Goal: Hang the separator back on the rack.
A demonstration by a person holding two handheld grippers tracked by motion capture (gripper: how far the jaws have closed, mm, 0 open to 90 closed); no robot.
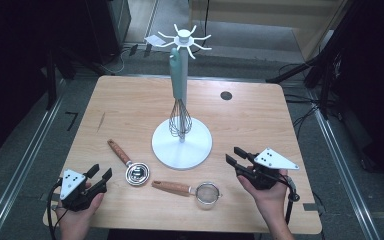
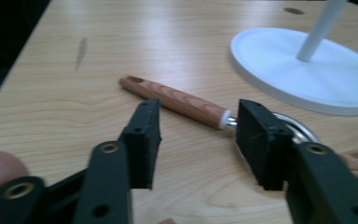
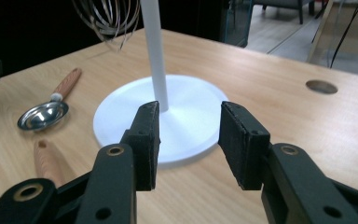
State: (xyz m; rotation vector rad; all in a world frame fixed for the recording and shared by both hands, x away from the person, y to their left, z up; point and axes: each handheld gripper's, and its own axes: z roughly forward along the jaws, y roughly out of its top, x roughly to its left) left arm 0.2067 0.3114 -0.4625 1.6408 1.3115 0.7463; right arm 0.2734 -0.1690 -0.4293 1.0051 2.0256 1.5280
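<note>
The left tongs (image 1: 101, 175) stand partly apart, holding nothing, near the wooden-handled measuring spoon (image 1: 128, 163) lying on the table (image 1: 130, 105). The right tongs (image 1: 236, 158), also part-open and holding nothing, face the white stand (image 1: 182, 144), where a whisk (image 1: 180, 117) hangs.

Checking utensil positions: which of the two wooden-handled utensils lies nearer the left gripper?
The metal scoop, lying just right of the left gripper. The mesh strainer lies farther right, nearer the right gripper.
</note>
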